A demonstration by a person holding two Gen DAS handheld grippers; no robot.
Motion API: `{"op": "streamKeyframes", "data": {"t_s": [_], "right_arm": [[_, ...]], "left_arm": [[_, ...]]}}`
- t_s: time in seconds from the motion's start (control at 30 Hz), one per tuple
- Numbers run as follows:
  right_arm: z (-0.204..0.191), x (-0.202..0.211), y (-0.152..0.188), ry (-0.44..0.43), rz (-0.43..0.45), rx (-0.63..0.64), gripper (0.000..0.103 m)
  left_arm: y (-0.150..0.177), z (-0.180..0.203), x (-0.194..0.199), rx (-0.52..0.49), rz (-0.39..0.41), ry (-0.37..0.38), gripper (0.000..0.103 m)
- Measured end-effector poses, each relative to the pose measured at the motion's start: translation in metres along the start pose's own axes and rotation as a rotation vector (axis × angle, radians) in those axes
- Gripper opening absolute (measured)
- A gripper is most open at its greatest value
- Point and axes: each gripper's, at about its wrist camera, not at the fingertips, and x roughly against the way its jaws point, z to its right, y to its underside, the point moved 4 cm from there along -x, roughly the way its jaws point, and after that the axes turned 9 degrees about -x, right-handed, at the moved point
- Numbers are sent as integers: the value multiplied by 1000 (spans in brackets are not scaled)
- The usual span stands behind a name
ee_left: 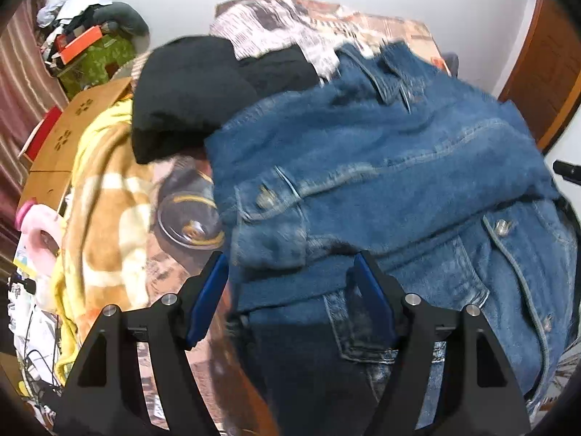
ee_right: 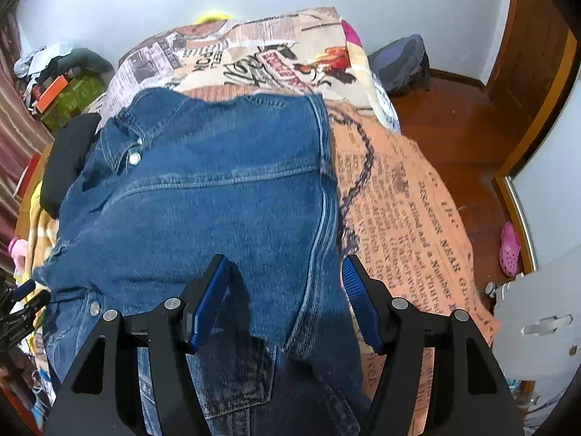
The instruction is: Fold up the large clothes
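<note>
both claws, the left gripper [ee_left: 290,290] and the right gripper [ee_right: 287,290], are released above the denim jacket [ee_right: 218,200]; its thick fold near the bed [ee_right: 399,218] edge may spring open.

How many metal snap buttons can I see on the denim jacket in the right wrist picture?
2 on the denim jacket: one snap button at the collar flap, another low on the left edge. Folds may hide more.

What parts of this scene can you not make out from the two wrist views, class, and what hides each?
- Denim jacket, left wrist view: lower part hidden behind the left gripper; motion blur smears its seams.
- Black garment, left wrist view: its type is unclear; the jacket covers one edge.
- Bedspread, right wrist view: near end hidden behind the right gripper.
</note>
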Motion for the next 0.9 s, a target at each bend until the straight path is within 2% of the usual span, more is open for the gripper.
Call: {"op": "streamKeyframes", "data": {"t_s": [0.17, 0.27, 0.4, 0.53, 0.6, 0.73, 0.9], "right_arm": [[1, 11, -18, -30, 43, -34, 60], [2, 19, -33, -27, 75, -47, 60], [4, 33, -52, -34, 145, -45, 60], [10, 34, -69, -1, 187, -39, 60], [13, 26, -76, 2, 172, -40, 60], [20, -1, -82, -26, 81, -56, 60], [19, -43, -84, -62, -51, -76, 60]], "left_arm": [[-28, -37, 21, 83, 97, -27, 71], [-42, -67, 21, 174, 128, -24, 73], [-51, -96, 1, 260, 98, -3, 73], [-49, -116, -34, 359, 36, 90, 73], [-47, -117, -61, 378, -7, 203, 73], [-36, -117, -106, 416, -100, 278, 73], [-35, -109, -134, 420, -121, 369, 73]]}}
